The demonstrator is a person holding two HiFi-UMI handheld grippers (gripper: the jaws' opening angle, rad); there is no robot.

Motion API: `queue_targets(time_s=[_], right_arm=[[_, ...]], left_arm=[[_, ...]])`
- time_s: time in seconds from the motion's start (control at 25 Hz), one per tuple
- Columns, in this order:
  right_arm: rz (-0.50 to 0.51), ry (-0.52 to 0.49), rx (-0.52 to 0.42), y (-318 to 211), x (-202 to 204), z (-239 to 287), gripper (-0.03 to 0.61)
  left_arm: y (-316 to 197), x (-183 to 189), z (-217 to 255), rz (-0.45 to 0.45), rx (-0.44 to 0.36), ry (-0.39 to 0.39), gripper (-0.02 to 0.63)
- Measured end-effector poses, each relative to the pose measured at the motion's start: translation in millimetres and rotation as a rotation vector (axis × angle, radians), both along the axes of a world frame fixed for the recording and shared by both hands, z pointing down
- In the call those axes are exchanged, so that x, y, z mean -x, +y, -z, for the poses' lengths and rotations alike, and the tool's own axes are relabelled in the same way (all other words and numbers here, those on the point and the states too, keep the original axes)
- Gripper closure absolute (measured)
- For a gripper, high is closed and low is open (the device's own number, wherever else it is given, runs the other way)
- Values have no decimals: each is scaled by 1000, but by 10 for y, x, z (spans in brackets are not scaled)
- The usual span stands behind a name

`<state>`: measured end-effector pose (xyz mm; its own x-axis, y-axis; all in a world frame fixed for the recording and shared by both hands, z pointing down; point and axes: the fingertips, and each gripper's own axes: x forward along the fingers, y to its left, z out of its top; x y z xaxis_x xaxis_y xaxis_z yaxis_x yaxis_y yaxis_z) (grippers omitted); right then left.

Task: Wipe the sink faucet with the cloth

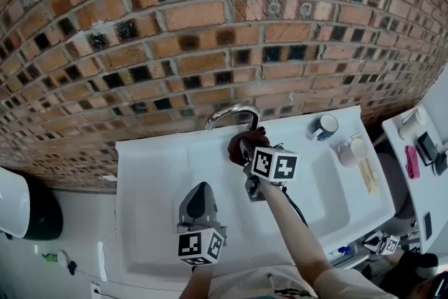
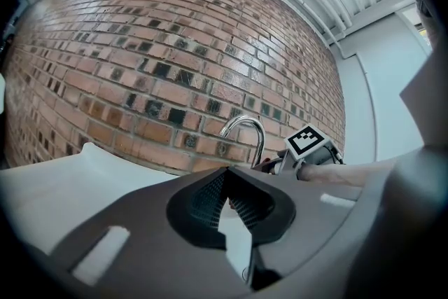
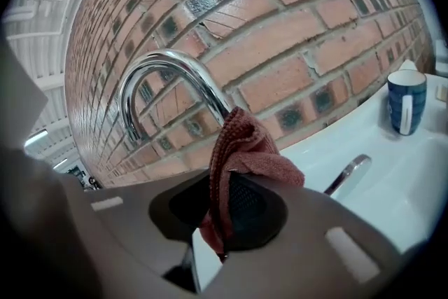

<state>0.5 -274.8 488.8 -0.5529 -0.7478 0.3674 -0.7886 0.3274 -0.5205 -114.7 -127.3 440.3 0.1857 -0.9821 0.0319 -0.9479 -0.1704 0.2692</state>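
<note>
A chrome arched faucet (image 1: pixel 231 112) stands at the back of the white sink (image 1: pixel 150 171), against the brick wall. My right gripper (image 1: pixel 246 150) is shut on a dark red cloth (image 1: pixel 240 143) and holds it at the faucet's base. In the right gripper view the cloth (image 3: pixel 241 150) bunches out of the jaws of the right gripper (image 3: pixel 225 182) and presses on the faucet's neck (image 3: pixel 161 70). My left gripper (image 1: pixel 201 189) hovers over the basin, nearer to me, shut on nothing. Its own view shows the left gripper (image 2: pixel 225 182) pointing at the faucet (image 2: pixel 245 124).
The faucet's lever handle (image 3: pixel 346 175) lies right of the cloth. A blue-and-white mug (image 1: pixel 325 127) and white cups (image 1: pixel 350 149) stand on the sink's right rim. A side shelf (image 1: pixel 420 171) with small items is at far right. A dark bin (image 1: pixel 21 210) sits on the floor at left.
</note>
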Motion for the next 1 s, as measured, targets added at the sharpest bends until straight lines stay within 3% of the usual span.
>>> queue_targets(time_s=[0.16,0.56,1.0], right_arm=[[-1,12,-83,-16,-32,214,534],[35,-71,-307,60,216,1190,534],[104,28,-364,246,682,1185,534]], left_arm=[[7,17,-4,8,-1,7,607],[39,88,33,24,-11,16,607],[34,102,8,27,-3,14,607]])
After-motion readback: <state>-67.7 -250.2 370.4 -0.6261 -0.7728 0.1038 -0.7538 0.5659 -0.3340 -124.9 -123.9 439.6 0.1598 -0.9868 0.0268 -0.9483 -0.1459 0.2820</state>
